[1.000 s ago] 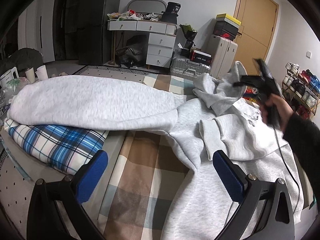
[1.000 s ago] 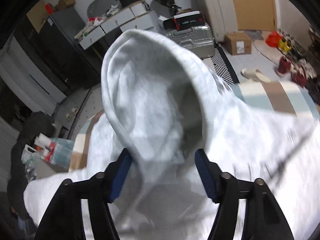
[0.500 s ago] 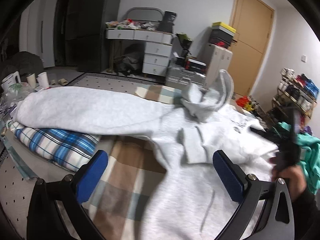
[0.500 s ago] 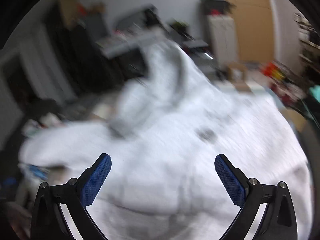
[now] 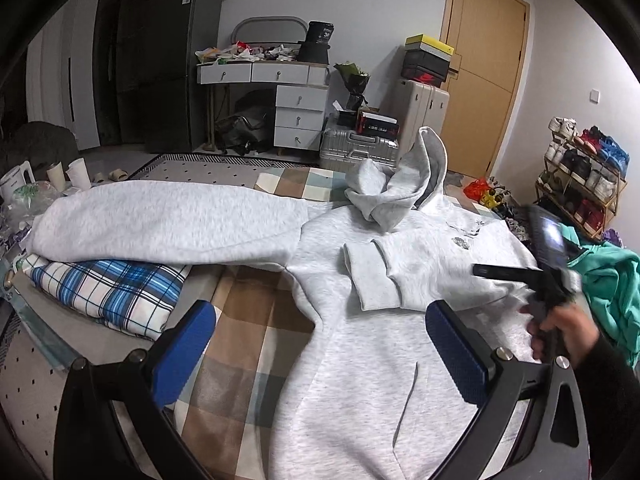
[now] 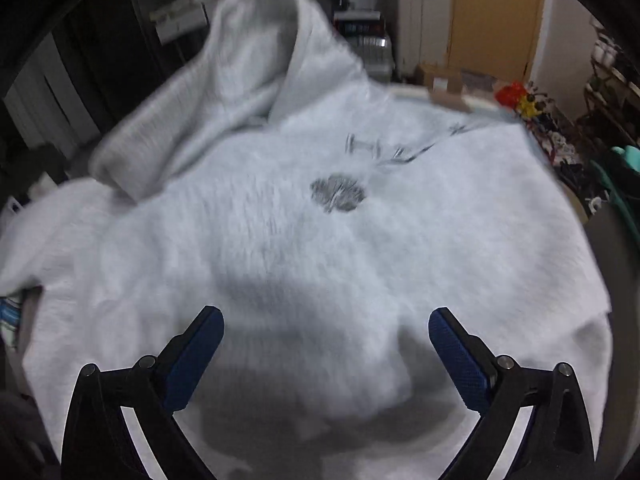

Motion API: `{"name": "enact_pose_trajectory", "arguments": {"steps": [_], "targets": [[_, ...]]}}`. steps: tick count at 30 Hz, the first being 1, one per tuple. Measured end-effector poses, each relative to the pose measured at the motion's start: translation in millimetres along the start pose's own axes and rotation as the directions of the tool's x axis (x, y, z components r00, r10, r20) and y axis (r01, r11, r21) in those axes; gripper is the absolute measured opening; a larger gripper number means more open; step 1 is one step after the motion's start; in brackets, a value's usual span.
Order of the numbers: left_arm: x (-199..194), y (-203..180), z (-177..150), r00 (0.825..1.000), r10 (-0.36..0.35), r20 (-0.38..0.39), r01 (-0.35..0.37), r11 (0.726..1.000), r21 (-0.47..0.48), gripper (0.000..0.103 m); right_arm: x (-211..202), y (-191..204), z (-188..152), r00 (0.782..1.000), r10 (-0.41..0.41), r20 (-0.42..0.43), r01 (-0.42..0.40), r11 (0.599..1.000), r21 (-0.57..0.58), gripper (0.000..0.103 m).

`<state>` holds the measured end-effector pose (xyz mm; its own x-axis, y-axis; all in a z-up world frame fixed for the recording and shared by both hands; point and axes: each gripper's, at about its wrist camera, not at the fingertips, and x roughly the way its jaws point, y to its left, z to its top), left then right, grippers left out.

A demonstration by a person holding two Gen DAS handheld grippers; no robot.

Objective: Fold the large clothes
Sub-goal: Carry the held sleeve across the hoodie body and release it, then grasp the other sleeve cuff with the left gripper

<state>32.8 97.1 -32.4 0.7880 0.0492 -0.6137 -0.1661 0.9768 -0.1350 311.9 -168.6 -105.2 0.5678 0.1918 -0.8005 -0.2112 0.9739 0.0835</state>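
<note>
A large light grey hoodie (image 5: pixel 360 360) lies front up on a checked bed cover (image 5: pixel 240 344). One sleeve (image 5: pixel 160 224) stretches left over a blue plaid pillow; the other sleeve's cuff (image 5: pixel 372 276) is folded across the chest. The hood (image 5: pixel 404 188) stands crumpled at the far end. My left gripper (image 5: pixel 320 340) is open and empty above the hoodie's lower body. My right gripper (image 6: pixel 326 340) is open and empty just above the chest, near the dark print (image 6: pixel 338 194); it also shows in the left wrist view (image 5: pixel 548 264), held at the hoodie's right side.
A blue plaid pillow (image 5: pixel 108 292) lies at the bed's left. A teal garment (image 5: pixel 608 292) is heaped at the right edge. Beyond the bed stand a white drawer desk (image 5: pixel 296 100), suitcases (image 5: pixel 360 148), a shoe rack (image 5: pixel 580 176) and a wooden door (image 5: pixel 484 80).
My right gripper let go of the hood, opened, and drew back to the hoodie's right chest side. The hood now rests crumpled on the bed. My left gripper stayed open.
</note>
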Motion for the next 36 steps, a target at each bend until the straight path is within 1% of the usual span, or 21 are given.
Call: {"name": "enact_pose_trajectory", "arguments": {"steps": [3,5,8,10,13,14,16,17,19,20,22,23,25,27,29,30,31,33,34,35,36], "targets": [[3.4,-3.2,-1.4,1.000,-0.005,-0.007,0.005,1.000,0.007,0.102,-22.9,-21.4,-25.2,1.000,-0.011,0.021,0.010,1.000,0.028,0.103],[4.1,-5.9,-3.5,1.000,-0.007,-0.016,0.007,1.000,0.015,0.102,-23.0,-34.3,-38.2,1.000,-0.011,0.009,0.011,0.999,0.042,0.103],[3.7,-8.8,-5.9,1.000,-0.012,-0.020,0.012,1.000,0.018,0.102,-37.6,-46.3,-70.0,0.999,0.013,0.030,-0.013,1.000,0.017,0.103],[2.3,-9.8,-7.1,1.000,-0.016,-0.022,0.017,1.000,0.015,0.102,-46.4,-47.1,-88.4,0.999,-0.010,0.036,0.010,1.000,-0.005,0.103],[1.7,-13.1,-7.6,0.999,-0.018,-0.032,0.019,1.000,0.022,0.102,-41.0,-53.7,-111.9,0.999,-0.035,0.013,0.035,0.999,0.000,0.103],[0.5,-13.9,-7.9,0.999,-0.021,-0.034,0.022,1.000,0.022,0.102,-39.2,-56.5,-118.4,0.999,-0.044,0.022,0.044,0.999,0.006,0.103],[-4.2,-15.3,-8.6,0.999,-0.025,-0.027,0.026,0.999,0.024,0.102,-41.0,-61.1,-122.9,0.999,-0.028,0.027,0.027,0.999,0.031,0.103],[-6.5,-15.7,-9.0,0.999,-0.022,-0.023,0.023,0.999,0.028,0.102,-47.4,-63.8,-124.0,0.998,-0.015,0.057,0.013,0.999,0.042,0.103],[-8.9,-15.5,-9.1,1.000,-0.015,-0.016,0.015,0.999,0.035,0.102,-62.7,-67.0,-122.4,0.992,-0.024,0.122,0.014,0.997,0.077,0.103],[-9.4,-14.1,-8.6,1.000,-0.009,-0.015,0.010,0.999,0.036,0.102,-76.2,-65.1,-118.6,0.987,0.000,0.161,-0.017,0.995,0.099,0.103],[-9.1,-7.2,-6.3,1.000,0.010,-0.021,-0.009,1.000,0.018,0.102,-100.1,-55.1,-110.1,0.970,0.055,0.235,-0.086,0.988,0.125,0.103],[-9.6,0.2,-4.1,1.000,0.015,-0.020,-0.016,1.000,-0.005,0.102,-121.9,-41.8,-105.6,0.949,0.107,0.298,-0.150,0.981,0.125,0.103],[-10.3,15.2,0.3,0.999,0.043,-0.018,-0.044,0.998,-0.045,0.102,-153.4,-9.8,-99.7,0.908,0.208,0.364,-0.249,0.966,0.071,0.103],[-12.9,34.4,5.0,0.996,0.091,-0.010,-0.091,0.992,-0.088,0.102,-176.9,27.4,-97.5,0.876,0.261,0.405,-0.282,0.959,-0.007,0.103],[-16.0,61.8,13.0,0.992,0.123,-0.014,-0.124,0.982,-0.143,0.102,-194.4,64.3,-98.3,0.859,0.268,0.436,-0.267,0.961,-0.065,0.103],[-16.7,74.0,16.0,0.992,0.126,-0.021,-0.127,0.977,-0.169,0.102,-202.0,86.5,-99.3,0.846,0.284,0.452,-0.267,0.958,-0.103,0.103],[-17.3,89.3,19.7,0.991,0.133,-0.033,-0.137,0.970,-0.203,0.102,-204.3,100.6,-100.6,0.837,0.295,0.461,-0.273,0.955,-0.116,0.103],[-22.3,129.3,26.7,0.985,0.163,-0.058,-0.173,0.938,-0.300,0.102,-204.9,121.7,-105.0,0.814,0.347,0.466,-0.321,0.937,-0.136,0.103],[-24.8,140.9,27.9,0.984,0.167,-0.058,-0.177,0.930,-0.322,0.102,-202.9,129.5,-108.2,0.792,0.393,0.467,-0.364,0.918,-0.157,0.103],[-28.5,159.9,31.0,0.981,0.186,-0.057,-0.194,0.919,-0.343,0.102,-201.1,138.1,-113.9,0.755,0.460,0.468,-0.431,0.885,-0.175,0.103],[-32.1,174.4,32.5,0.975,0.214,-0.053,-0.218,0.907,-0.359,0.102,-197.6,142.6,-120.1,0.723,0.505,0.472,-0.485,0.857,-0.174,0.103]]}}
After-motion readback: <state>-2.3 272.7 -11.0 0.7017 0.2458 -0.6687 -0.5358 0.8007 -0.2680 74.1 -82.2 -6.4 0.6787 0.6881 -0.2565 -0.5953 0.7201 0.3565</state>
